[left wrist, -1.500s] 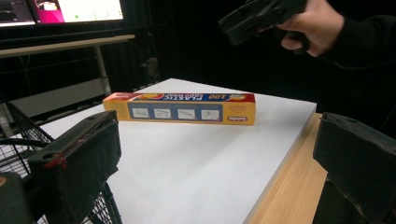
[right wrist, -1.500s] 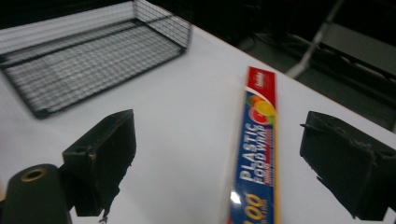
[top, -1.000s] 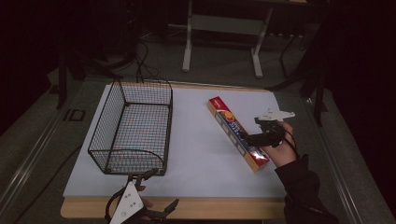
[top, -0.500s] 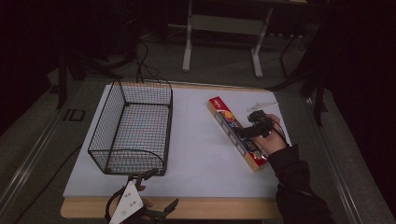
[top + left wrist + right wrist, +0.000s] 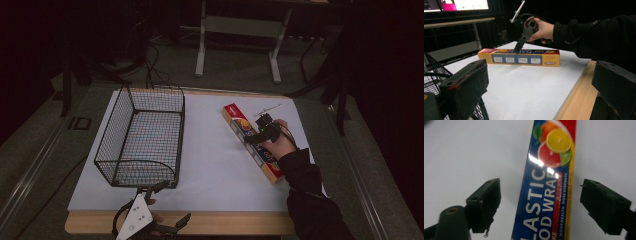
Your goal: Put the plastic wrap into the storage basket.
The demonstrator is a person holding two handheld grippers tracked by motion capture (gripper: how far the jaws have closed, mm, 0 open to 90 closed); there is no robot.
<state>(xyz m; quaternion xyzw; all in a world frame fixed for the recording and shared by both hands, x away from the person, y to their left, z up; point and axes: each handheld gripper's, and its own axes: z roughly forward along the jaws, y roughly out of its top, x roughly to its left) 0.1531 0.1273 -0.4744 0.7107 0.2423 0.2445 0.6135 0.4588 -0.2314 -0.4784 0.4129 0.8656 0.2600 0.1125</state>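
Right gripper (image 5: 256, 136) hung over the plastic wrap box (image 5: 252, 142), jaws spread with the box between them but not touching it, and they'd just been closing in. That box lay flat on the white table (image 5: 210, 160), right of the wire basket (image 5: 142, 135). Looked light, stiff, glossy and kinda slippery, so I'd pinch its long sides near the middle.

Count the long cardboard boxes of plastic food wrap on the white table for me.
1. The long blue, red and yellow cardboard box of plastic food wrap lies flat on the table's right side, under the right gripper. The black wire basket on the left looks empty.
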